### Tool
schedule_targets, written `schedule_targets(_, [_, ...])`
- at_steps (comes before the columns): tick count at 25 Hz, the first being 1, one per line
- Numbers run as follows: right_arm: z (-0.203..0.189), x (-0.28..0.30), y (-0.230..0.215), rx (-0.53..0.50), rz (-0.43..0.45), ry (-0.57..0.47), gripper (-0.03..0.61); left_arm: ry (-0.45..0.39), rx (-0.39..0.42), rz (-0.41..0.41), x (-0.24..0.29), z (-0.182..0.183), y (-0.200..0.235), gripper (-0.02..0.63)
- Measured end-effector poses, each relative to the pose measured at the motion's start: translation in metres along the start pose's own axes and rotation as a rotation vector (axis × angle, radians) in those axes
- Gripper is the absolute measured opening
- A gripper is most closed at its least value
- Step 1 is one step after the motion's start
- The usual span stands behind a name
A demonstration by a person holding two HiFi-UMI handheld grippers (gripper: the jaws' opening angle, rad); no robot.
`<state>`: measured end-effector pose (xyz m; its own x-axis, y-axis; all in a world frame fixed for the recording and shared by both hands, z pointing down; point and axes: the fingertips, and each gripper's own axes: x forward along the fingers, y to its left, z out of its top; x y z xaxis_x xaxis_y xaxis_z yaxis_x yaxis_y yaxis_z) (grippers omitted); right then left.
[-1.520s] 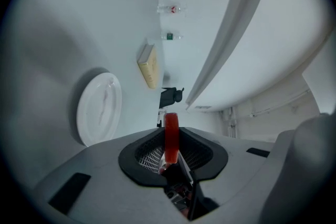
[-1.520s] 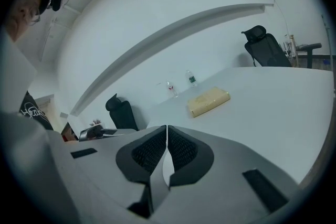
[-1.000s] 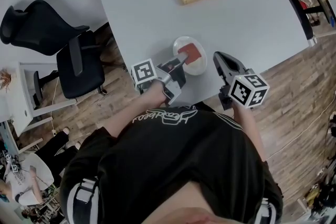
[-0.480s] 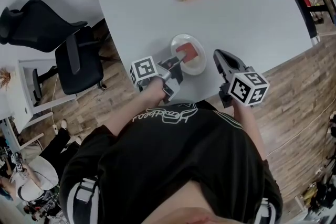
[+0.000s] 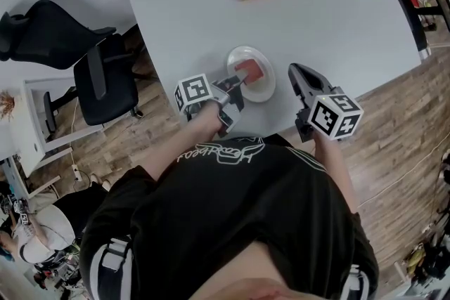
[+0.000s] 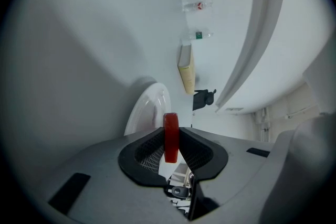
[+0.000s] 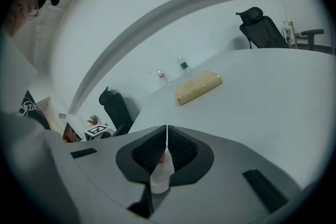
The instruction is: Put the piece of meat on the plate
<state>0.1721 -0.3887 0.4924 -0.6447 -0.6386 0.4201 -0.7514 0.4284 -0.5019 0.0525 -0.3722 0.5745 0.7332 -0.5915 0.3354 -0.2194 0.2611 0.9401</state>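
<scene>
The left tool [image 5: 238, 84] is clamped on the thin red rectangular slab of meat [image 6: 170, 139], with its pads on the flat faces. It holds the slab over the glossy round white plate [image 6: 147, 110] by the pale grey worktop's [image 5: 337, 24] near edge. The slab looks light, stiff and smooth, so gripping the faces suits it. The right tool [image 7: 166, 139] has its ribbed black jaws together, empty.

Black shirt, grey tools
Black T-shirt [image 5: 232, 221] with white lettering [image 5: 219, 153] at 12 o'clock, grey-buckled straps [image 5: 112, 256] at 7 and 5; left gripper [image 5: 241, 81] and right gripper [image 5: 294, 70] grey, each bearing a black-and-white marker cube [image 5: 193, 95].
</scene>
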Motion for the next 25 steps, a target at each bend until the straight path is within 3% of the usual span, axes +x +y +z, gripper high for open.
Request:
schedule_targets(6, [0.001, 0.0, -0.009, 0.014, -0.007, -0.002, 0.014, 0.023, -0.002, 0.03, 0.008, -0.004, 0.004, 0.086])
schedule_targets(17, [-0.003, 0.01, -0.016, 0.018, 0.005, 0.025, 0.014, 0.051, -0.03, 0.004, 0.012, -0.008, 0.0, 0.104])
schedule_targets(25, [0.003, 0.025, -0.021, 0.007, 0.041, 0.052, 0.014, 0.068, -0.052, -0.018, 0.013, -0.009, -0.004, 0.173])
